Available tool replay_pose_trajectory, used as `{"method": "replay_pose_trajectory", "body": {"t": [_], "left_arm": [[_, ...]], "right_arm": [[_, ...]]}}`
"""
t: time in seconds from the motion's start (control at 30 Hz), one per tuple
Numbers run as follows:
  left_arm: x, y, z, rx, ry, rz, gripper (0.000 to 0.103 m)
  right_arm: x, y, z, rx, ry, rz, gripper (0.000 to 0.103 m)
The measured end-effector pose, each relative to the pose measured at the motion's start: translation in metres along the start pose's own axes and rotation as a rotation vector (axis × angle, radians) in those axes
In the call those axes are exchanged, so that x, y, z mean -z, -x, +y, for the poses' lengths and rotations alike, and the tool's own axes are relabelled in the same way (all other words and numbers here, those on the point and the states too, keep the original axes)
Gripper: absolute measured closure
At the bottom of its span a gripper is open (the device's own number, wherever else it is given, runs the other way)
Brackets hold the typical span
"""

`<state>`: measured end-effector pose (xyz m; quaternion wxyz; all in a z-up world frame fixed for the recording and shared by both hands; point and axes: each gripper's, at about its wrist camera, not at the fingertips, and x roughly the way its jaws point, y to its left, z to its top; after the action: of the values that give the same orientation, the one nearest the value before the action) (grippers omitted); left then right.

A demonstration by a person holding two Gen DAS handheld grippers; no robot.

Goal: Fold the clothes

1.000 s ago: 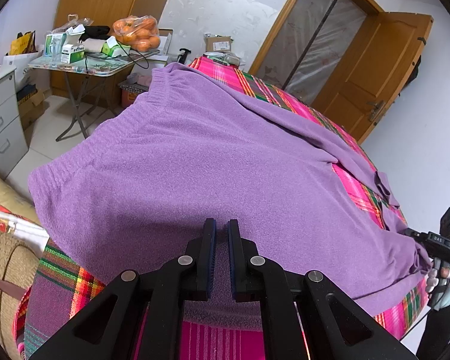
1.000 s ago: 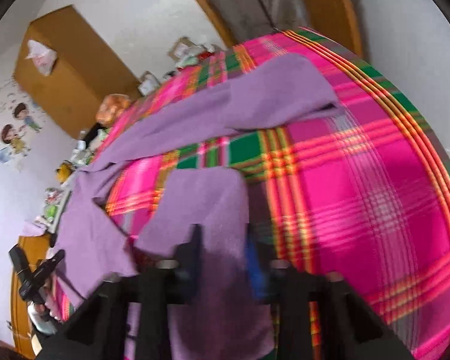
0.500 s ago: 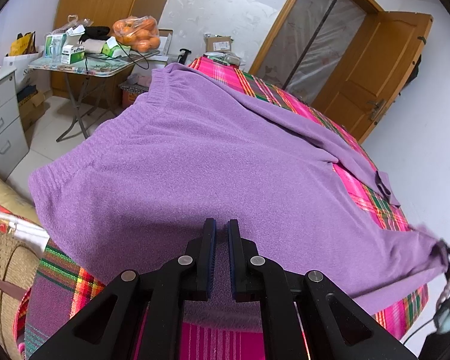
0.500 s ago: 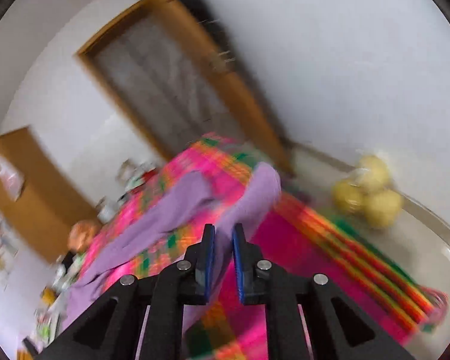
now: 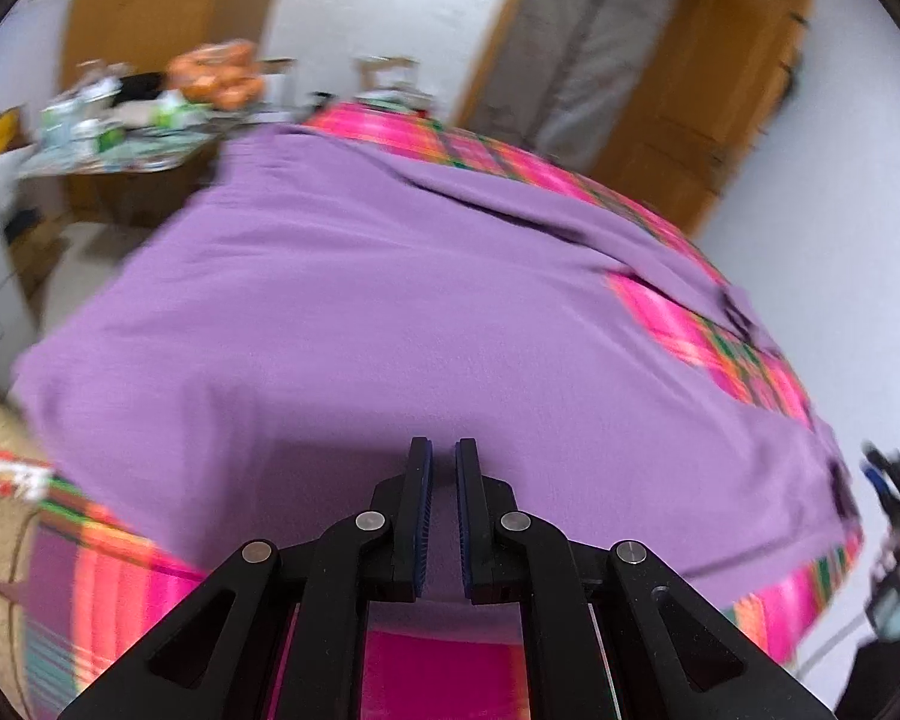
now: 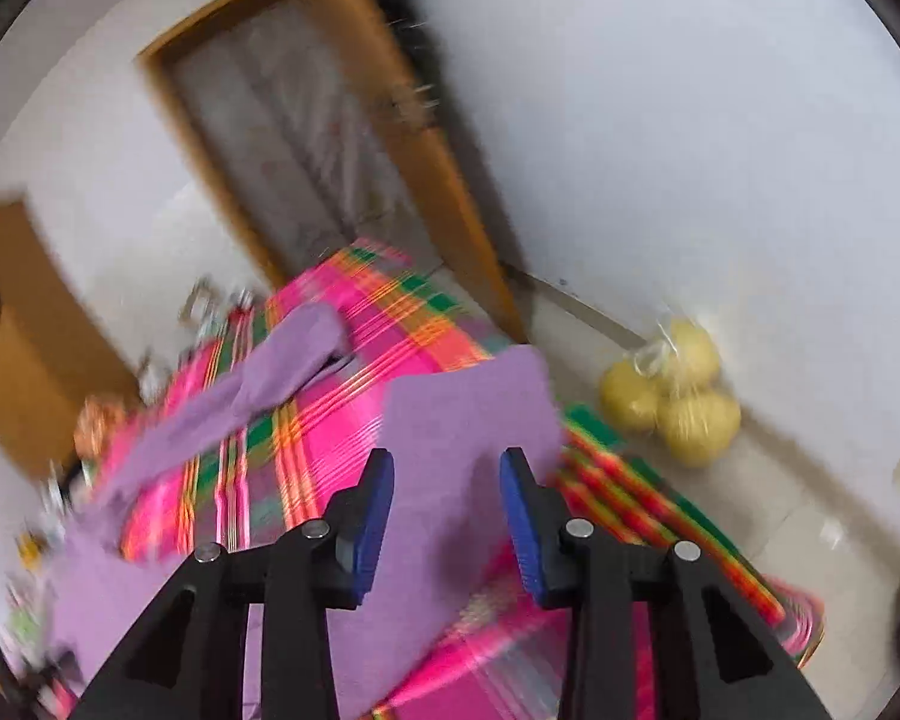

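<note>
Purple fleece trousers (image 5: 390,324) lie spread on a pink plaid bedspread (image 5: 714,342). My left gripper (image 5: 441,462) is shut on the near edge of the trousers, with cloth between its jaws. In the right wrist view my right gripper (image 6: 447,480) is open above the end of one purple trouser leg (image 6: 468,414), which lies near the bed corner. The other leg (image 6: 282,372) stretches away across the bedspread (image 6: 354,414). The right gripper (image 5: 894,492) also shows at the right edge of the left wrist view.
A cluttered folding table (image 5: 120,138) with a bag of oranges (image 5: 216,72) stands beyond the bed. A wooden door (image 5: 732,84) is at the back right. A bag of yellow pomelos (image 6: 672,396) lies on the floor by the wall.
My right gripper has opened and let go of the trouser leg end, which now lies on the bed corner. The left wrist view has shifted slightly and blurred.
</note>
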<state>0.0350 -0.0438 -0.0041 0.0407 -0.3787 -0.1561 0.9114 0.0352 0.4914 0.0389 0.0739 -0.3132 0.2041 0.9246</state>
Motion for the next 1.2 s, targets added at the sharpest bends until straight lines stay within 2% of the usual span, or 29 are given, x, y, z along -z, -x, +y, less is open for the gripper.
{"method": "replay_pose_trajectory", "body": {"t": [0.13, 0.23, 0.3, 0.4, 0.43, 0.47, 0.53, 0.57, 0.67, 0.77, 0.93, 1.07, 1.2], "left_arm": [[0.007, -0.009, -0.040, 0.090, -0.096, 0.041, 0.095], [0.012, -0.016, -0.070, 0.157, -0.168, 0.072, 0.095], [0.019, -0.022, -0.083, 0.169, -0.205, 0.101, 0.095], [0.023, -0.019, -0.091, 0.141, -0.249, 0.076, 0.095], [0.022, -0.019, -0.090, 0.139, -0.251, 0.074, 0.095], [0.022, -0.019, -0.090, 0.146, -0.244, 0.072, 0.095], [0.023, -0.019, -0.088, 0.156, -0.237, 0.068, 0.095], [0.023, -0.019, -0.087, 0.158, -0.236, 0.066, 0.095], [0.023, -0.020, -0.089, 0.156, -0.240, 0.063, 0.095], [0.023, -0.023, -0.092, 0.157, -0.242, 0.064, 0.095], [0.025, -0.019, -0.089, 0.179, -0.235, 0.075, 0.095], [0.030, -0.016, -0.093, 0.221, -0.239, 0.098, 0.095], [0.039, -0.012, -0.102, 0.280, -0.263, 0.136, 0.095]], "right_arm": [[-0.003, -0.032, 0.036, 0.008, 0.158, 0.096, 0.065], [-0.002, -0.058, 0.048, 0.041, 0.206, 0.155, 0.065], [-0.003, -0.071, 0.051, 0.067, 0.220, 0.188, 0.064], [-0.004, -0.078, 0.058, 0.095, 0.261, 0.188, 0.064], [-0.004, -0.079, 0.058, 0.108, 0.276, 0.185, 0.067], [-0.004, -0.080, 0.059, 0.122, 0.291, 0.183, 0.082], [-0.004, -0.082, 0.061, 0.148, 0.321, 0.178, 0.098], [-0.005, -0.083, 0.058, 0.144, 0.312, 0.177, 0.099], [-0.011, -0.065, 0.041, 0.086, 0.227, 0.113, 0.099], [-0.016, -0.027, 0.017, 0.063, 0.132, -0.011, 0.099], [-0.007, 0.034, -0.045, 0.100, -0.096, -0.146, 0.099], [0.020, 0.055, -0.095, 0.133, -0.287, -0.153, 0.098], [0.040, 0.067, -0.126, 0.167, -0.424, -0.149, 0.097]]}}
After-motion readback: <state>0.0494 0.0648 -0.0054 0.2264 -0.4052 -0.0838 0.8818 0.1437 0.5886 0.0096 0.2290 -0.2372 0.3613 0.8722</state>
